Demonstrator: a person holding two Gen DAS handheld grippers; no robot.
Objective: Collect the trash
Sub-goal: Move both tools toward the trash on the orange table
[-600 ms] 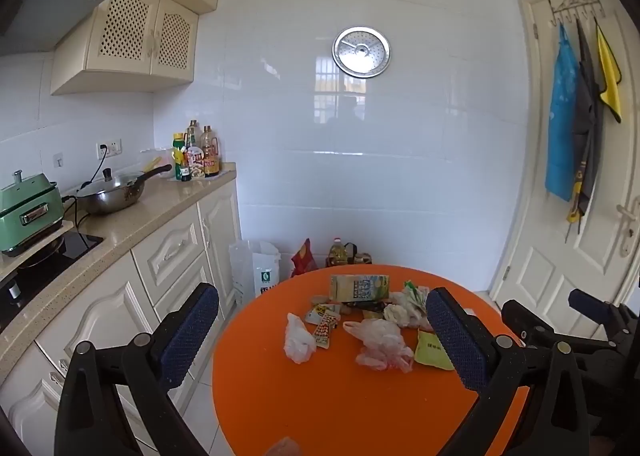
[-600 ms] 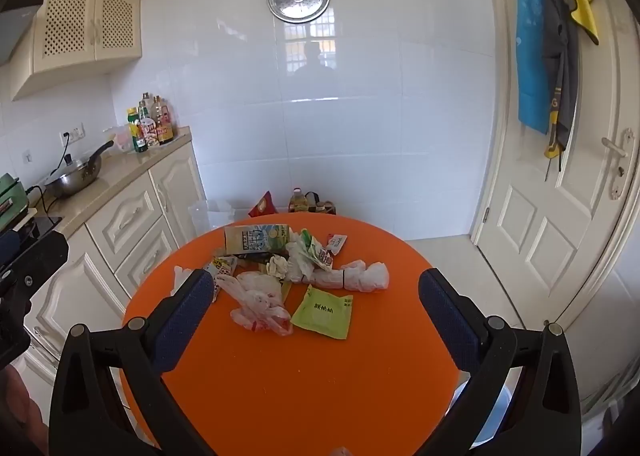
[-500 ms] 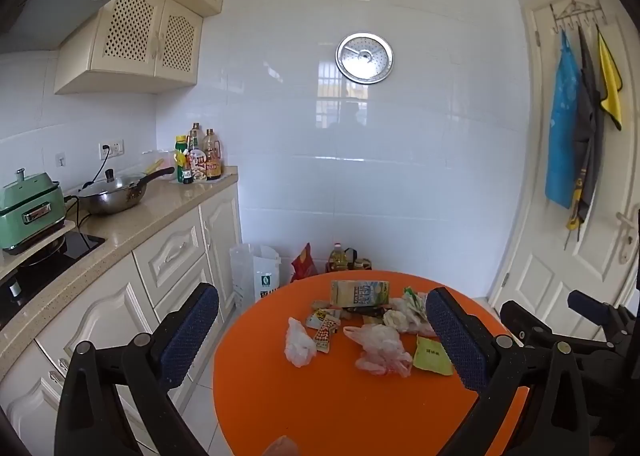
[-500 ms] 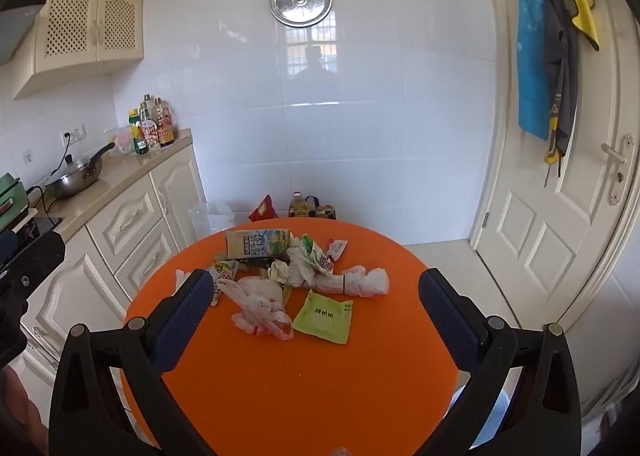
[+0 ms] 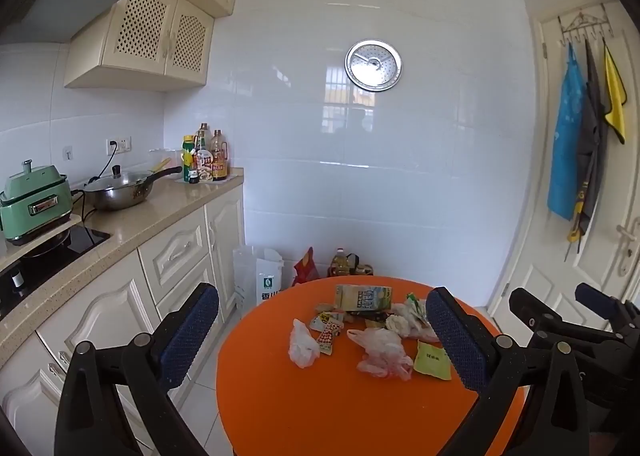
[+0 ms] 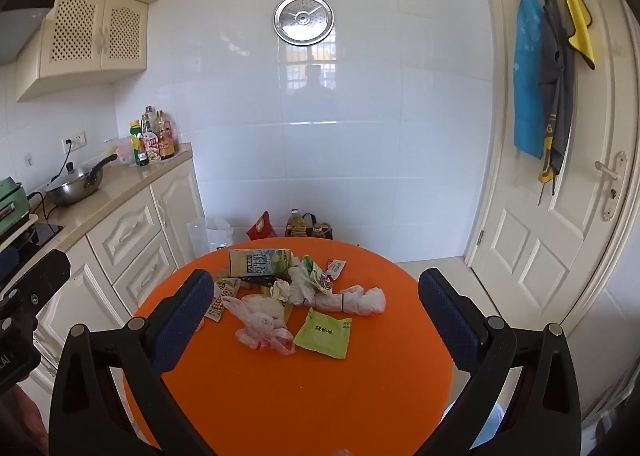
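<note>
Trash pile (image 6: 296, 296) slightly lower in view; left gripper (image 5: 320, 340), right gripper (image 6: 316, 320) wide apart, empty.

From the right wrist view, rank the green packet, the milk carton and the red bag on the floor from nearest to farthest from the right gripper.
1. Green packet: on the orange table, just ahead of the open right gripper, slightly right of centre.
2. Milk carton: at the table's far edge, left of centre.
3. Red bag: on the floor beyond the table, by the wall.
</note>
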